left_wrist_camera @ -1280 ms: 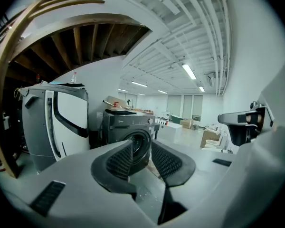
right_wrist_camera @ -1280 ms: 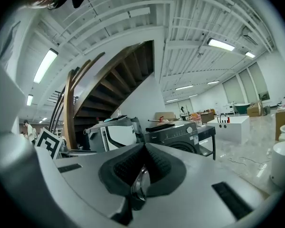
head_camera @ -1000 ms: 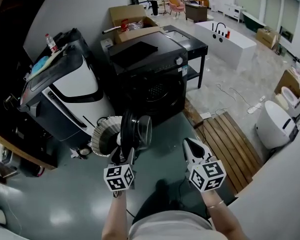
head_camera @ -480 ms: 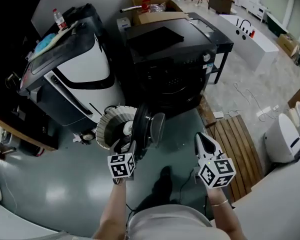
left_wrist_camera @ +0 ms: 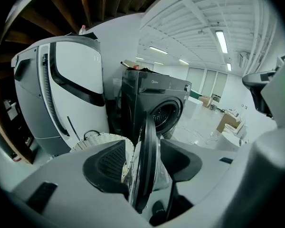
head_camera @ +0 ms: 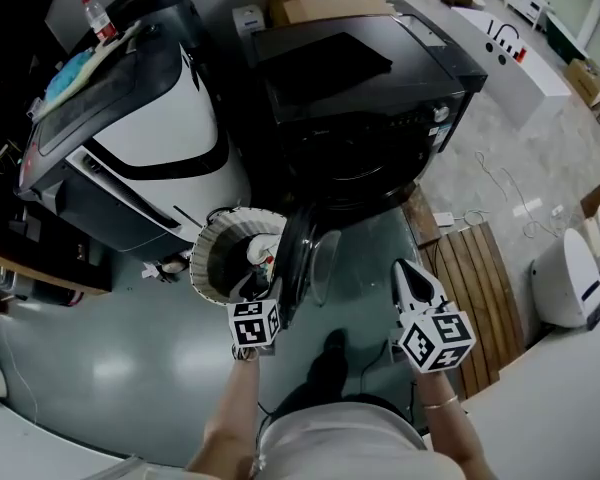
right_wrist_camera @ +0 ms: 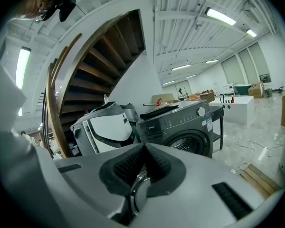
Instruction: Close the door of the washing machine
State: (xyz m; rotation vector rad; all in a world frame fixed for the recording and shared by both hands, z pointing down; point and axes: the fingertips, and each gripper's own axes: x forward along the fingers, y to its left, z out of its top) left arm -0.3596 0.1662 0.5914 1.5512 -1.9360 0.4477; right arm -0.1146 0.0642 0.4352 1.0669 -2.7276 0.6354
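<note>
Here the left tongs [left_wrist_camera: 143, 159] gape wide astride the thin edge of the round, chrome-rimmed door [head_camera: 298, 258], which stands swung out from the dark washing machine [head_camera: 360, 98]; the right tongs [right_wrist_camera: 143, 147] are clenched, empty. Unlike the left gripper view, the head view shows a slatted wooden mat [head_camera: 472, 288] on the floor

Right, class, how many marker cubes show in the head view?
2: one marker cube on the left gripper, by the open washer door, and another on the right gripper beside the wooden slat mat. None looks hidden.
</note>
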